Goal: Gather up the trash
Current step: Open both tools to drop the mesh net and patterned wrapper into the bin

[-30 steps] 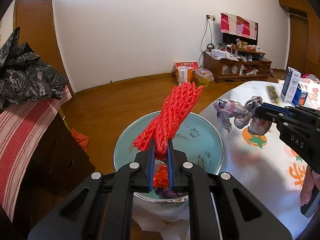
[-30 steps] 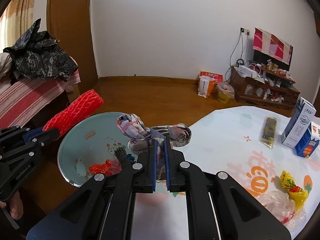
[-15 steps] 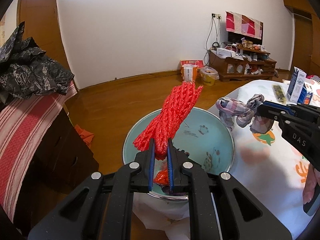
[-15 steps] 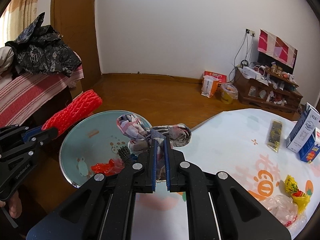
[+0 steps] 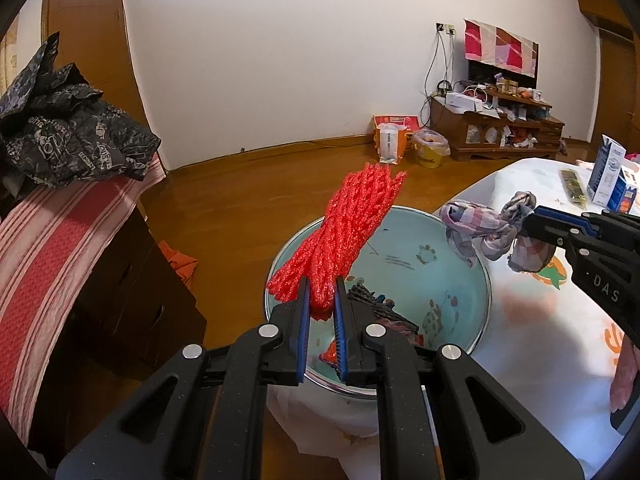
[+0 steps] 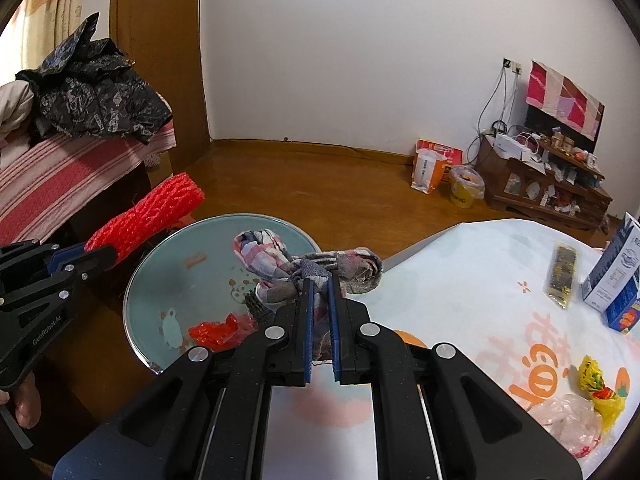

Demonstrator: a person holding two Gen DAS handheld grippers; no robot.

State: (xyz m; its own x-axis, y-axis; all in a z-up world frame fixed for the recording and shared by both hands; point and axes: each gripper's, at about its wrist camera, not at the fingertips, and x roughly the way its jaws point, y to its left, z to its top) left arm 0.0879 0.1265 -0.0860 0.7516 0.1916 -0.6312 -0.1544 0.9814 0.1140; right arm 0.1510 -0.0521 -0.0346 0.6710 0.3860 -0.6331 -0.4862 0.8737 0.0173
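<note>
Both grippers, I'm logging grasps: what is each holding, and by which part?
Left gripper pinches the red foam net by its lower end. Right gripper clamps the plaid cloth at its bunched middle.

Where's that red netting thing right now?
The red foam net is clamped in the left gripper, held above the teal basin near the table's edge.

The red foam mesh sleeve (image 5: 352, 232) looked rough and netted, the plaid cloth rag (image 6: 280, 264) soft and matt, the glossy pale-blue enamelled metal basin (image 5: 420, 240) smooth
</note>
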